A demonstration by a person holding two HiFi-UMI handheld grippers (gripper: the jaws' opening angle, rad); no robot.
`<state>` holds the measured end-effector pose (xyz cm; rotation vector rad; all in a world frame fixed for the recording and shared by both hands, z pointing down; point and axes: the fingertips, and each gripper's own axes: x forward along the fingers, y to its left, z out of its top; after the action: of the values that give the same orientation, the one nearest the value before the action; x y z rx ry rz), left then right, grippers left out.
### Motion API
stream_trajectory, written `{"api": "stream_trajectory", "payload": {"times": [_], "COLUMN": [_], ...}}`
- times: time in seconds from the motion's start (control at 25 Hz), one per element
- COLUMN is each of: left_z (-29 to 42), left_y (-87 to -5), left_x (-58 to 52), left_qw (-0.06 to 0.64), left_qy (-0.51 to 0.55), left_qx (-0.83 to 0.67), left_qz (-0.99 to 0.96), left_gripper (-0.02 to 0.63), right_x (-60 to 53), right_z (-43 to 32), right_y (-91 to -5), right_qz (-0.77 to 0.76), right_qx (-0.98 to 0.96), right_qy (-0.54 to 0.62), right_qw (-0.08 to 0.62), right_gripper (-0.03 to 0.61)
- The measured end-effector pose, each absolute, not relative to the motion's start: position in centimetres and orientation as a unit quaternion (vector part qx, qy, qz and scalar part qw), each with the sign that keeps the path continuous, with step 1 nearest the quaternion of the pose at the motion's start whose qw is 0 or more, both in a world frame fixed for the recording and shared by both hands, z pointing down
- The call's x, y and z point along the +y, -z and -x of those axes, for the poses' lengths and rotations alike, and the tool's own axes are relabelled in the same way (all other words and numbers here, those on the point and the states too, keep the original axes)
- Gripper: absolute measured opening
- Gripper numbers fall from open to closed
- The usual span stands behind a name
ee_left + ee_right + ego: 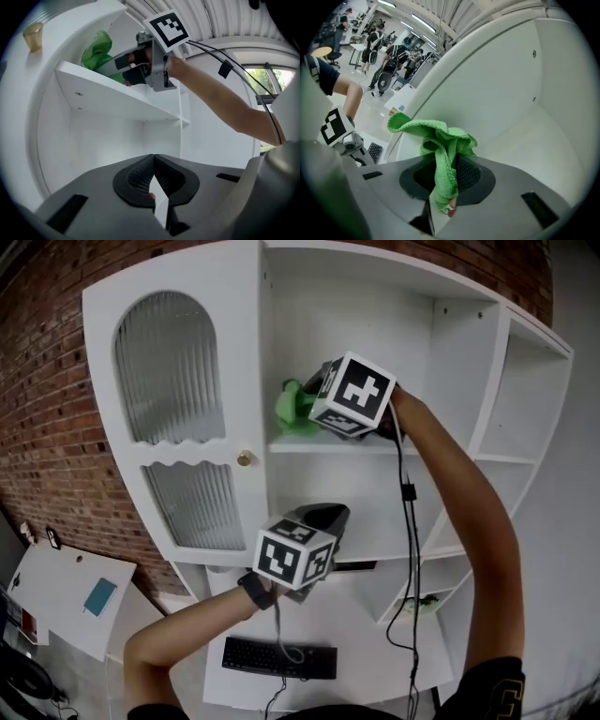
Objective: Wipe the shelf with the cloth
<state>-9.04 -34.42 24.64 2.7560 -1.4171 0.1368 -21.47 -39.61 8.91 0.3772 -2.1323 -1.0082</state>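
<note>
A green cloth (440,140) is bunched between the jaws of my right gripper (445,180), which is shut on it. In the head view the right gripper (323,395) reaches into the upper compartment of the white shelf unit (328,444), with the cloth (292,409) at the compartment's left end above the shelf board. The left gripper view shows the same cloth (96,49) over the shelf board (108,91) from below. My left gripper (152,180) is shut with nothing in it, held below that board in front of the lower compartment (319,521).
A closed cabinet door (178,418) with ribbed glass and a brass knob (245,458) stands left of the open compartments. More open shelves (506,456) lie to the right. A black keyboard (278,658) lies on the white desk below. Cables (409,521) hang from my right arm.
</note>
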Motion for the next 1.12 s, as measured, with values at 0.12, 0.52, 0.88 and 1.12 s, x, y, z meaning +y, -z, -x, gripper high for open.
{"api": "stream_trajectory", "payload": {"times": [0.12,0.52,0.88,1.12], "left_z": [9.5,10.1,8.7,8.0], "left_y": [-24.7,-25.1,-25.3,-25.4], "left_x": [-34.2,-34.9,-35.1,-35.1], "left_qw": [0.015,0.021,0.021,0.023], "left_qy": [-0.047,-0.046,-0.051,-0.051], "left_qx": [-0.462,-0.471,-0.458,-0.454], "left_qz": [-0.886,-0.881,-0.887,-0.889], "left_gripper": [0.017,0.017,0.017,0.017], "right_x": [-38.5,-38.2,-38.5,-39.5], "right_z": [22.8,23.8,23.7,22.9], "right_y": [-9.2,-10.9,-10.8,-10.9], "right_qz": [-0.125,-0.120,-0.134,-0.154], "right_qx": [-0.835,-0.846,-0.849,-0.846], "right_qy": [0.395,0.359,0.348,0.341], "right_qw": [0.363,0.375,0.374,0.381], "right_gripper": [0.077,0.075,0.075,0.075]}}
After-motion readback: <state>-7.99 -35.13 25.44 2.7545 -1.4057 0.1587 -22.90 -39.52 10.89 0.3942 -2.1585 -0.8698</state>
